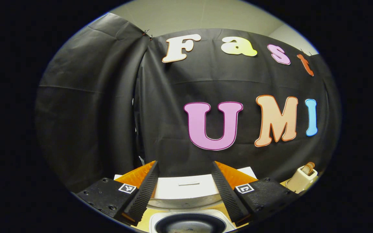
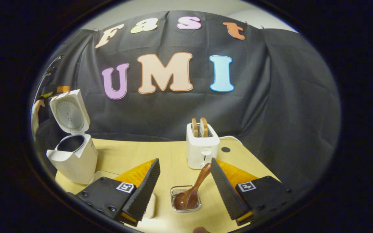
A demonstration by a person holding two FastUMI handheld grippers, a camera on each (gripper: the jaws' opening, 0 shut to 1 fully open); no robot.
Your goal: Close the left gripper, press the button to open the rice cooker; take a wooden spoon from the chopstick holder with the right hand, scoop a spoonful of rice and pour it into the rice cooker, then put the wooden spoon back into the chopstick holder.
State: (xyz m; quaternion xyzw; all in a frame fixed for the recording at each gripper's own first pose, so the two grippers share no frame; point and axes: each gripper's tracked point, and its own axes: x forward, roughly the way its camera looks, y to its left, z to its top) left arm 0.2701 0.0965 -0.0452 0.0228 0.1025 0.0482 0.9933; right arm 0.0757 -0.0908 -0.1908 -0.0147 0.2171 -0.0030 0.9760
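Wooden spoon (image 2: 191, 191) inside chopstick holder (image 2: 186, 199)

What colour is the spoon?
Dark reddish-brown wood; the spoon shows best in the right gripper view.

A white toaster (image 2: 202, 149) with two slices of bread (image 2: 199, 127) standing upright in its slots sits on a pale wooden table (image 2: 131, 155), before the black cloth wall (image 2: 287, 106).

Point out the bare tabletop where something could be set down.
Free: the light wooden table between the open white rice cooker and the white toaster. A narrower strip runs right of the toaster. Crowded: the near edge, where the small clear holder with the brown wooden spoon sits between the right gripper jaws.
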